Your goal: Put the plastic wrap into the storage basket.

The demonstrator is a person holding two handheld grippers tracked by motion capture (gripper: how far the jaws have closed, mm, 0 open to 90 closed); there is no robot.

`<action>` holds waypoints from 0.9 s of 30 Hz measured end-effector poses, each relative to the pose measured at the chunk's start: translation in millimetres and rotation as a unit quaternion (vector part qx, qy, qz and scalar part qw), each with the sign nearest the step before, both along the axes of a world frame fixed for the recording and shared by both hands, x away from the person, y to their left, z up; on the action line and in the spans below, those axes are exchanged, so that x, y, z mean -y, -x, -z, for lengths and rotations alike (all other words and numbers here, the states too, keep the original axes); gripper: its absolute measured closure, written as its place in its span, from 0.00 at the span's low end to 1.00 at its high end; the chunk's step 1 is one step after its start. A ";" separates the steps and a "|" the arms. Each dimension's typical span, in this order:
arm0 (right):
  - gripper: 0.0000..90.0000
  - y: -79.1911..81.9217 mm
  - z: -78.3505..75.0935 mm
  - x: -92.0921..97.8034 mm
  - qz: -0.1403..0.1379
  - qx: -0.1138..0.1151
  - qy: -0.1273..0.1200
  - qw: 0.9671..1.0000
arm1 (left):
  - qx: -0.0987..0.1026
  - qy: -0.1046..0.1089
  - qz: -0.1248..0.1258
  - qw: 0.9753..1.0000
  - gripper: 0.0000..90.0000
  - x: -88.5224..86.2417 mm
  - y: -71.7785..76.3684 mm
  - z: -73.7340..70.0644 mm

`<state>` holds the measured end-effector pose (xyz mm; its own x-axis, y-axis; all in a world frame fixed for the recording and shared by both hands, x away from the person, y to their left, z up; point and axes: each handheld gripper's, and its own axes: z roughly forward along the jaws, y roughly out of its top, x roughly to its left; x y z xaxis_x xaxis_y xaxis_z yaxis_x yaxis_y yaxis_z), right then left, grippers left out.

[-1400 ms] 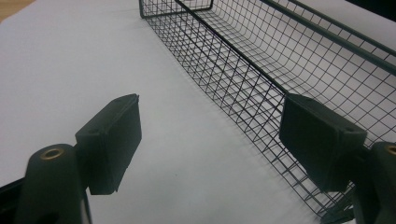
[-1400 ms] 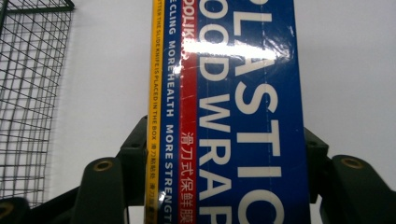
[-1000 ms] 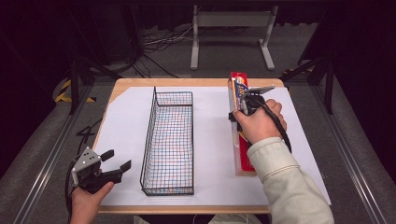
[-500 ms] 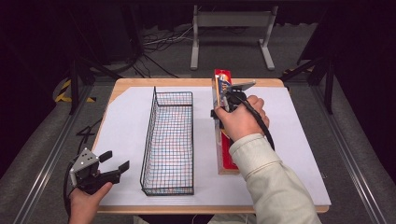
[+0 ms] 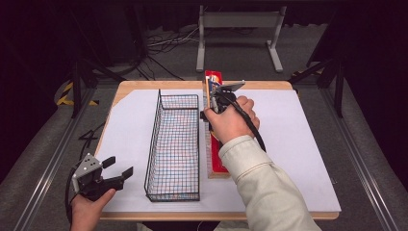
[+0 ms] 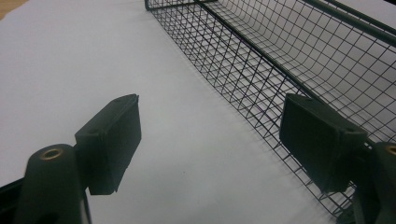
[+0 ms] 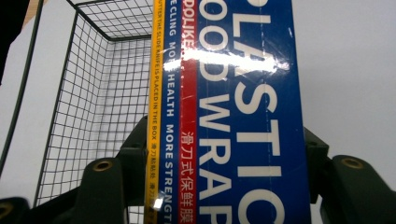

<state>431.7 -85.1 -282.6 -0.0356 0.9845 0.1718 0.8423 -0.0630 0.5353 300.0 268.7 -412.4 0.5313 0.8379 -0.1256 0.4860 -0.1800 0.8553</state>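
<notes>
**Plastic wrap box carried toward the wire basket**

Beside the basket's right wall, the right gripper [image 5: 215,98] was clamped on the long plastic wrap box [image 5: 215,159], its jaws pressed against both long sides, as the right gripper view showed with the box [image 7: 243,112] running up between them. The box's far end appeared raised, just right of the wire basket [image 5: 174,144] and roughly parallel to it. By my judgement the carry was under way and the drop not yet made. The next move called for lifting the box over the rim, lining it up lengthwise with the narrow basket, then lowering it inside. The left gripper [image 5: 118,173] hung with jaws apart near the basket's near-left corner, holding nothing, above the white sheet [image 5: 125,125].
</notes>
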 end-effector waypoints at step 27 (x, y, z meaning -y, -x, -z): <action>0.45 -4.2 13.8 -57.4 0.019 0.014 -0.005 1.000 | 0.005 0.013 0.004 1.000 0.24 4.4 -6.7 -2.9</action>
<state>435.9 -27.7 -296.4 -0.0032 0.9834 0.1812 0.8236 -0.1002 0.5583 306.7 264.4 -409.5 0.5399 0.8298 -0.1410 0.4753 -0.1623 0.8647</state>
